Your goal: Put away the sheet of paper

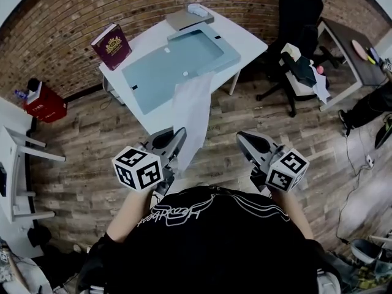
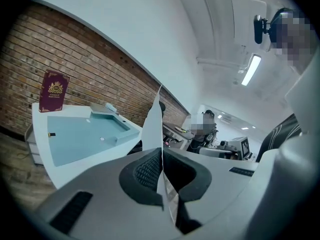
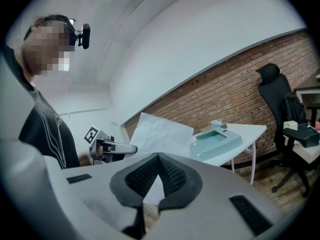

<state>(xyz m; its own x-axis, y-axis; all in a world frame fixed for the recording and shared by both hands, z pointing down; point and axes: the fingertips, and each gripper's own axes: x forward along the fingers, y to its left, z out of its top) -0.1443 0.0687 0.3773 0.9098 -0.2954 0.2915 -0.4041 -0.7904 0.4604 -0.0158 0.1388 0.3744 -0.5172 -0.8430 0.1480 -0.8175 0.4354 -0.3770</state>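
The white sheet of paper hangs in the air over the near edge of the white table, its lower corner pinched in my left gripper, which is shut on it. In the left gripper view the paper stands edge-on between the shut jaws of that gripper. A light blue document case lies open on the table beyond it. My right gripper is shut on nothing, to the right of the sheet and apart from it. Past that gripper in its own view, the paper shows flat-on.
A maroon book stands at the table's left corner, with a grey flat thing at the far edge. A black office chair and a second desk are to the right. A red box and white shelving are on the left.
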